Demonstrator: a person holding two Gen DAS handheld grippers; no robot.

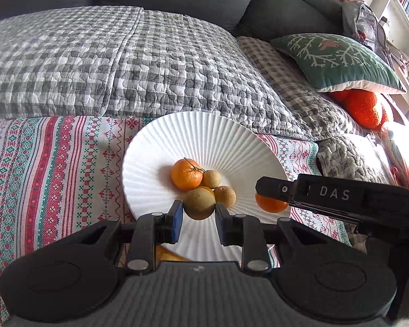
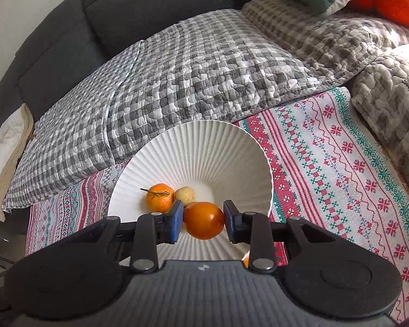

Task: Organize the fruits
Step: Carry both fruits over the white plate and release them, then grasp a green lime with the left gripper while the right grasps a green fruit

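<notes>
Both claws loaded over white ribbed plate (image 1: pixel 204 136), one fruit apiece.

Left claw (image 1: pixel 198 218) grips a dull tan-brown round fruit (image 1: pixel 199 203) between my blue pads, above the near part of the plate; skin matte, unmarked. Behind it in the plate's well lie a stemmed mandarin (image 1: pixel 186 173), glossy orange with a thin green twig, two smaller tan fruits (image 1: pixel 211 179) (image 1: pixel 225 196) beside it, and a sliver of another orange fruit between them. Right claw (image 2: pixel 203 220) is clamped on a smooth orange (image 2: pixel 203 220), deep orange and shiny, held above the plate's near right rim. The plate sits on a red-and-green patterned cloth (image 1: pixel 54 169), against a grey checked quilt (image 1: pixel 109 62). Far right, a green cushion (image 1: pixel 338 60) rests on bright orange round objects (image 1: pixel 364 107); what they are I cannot tell.
</notes>
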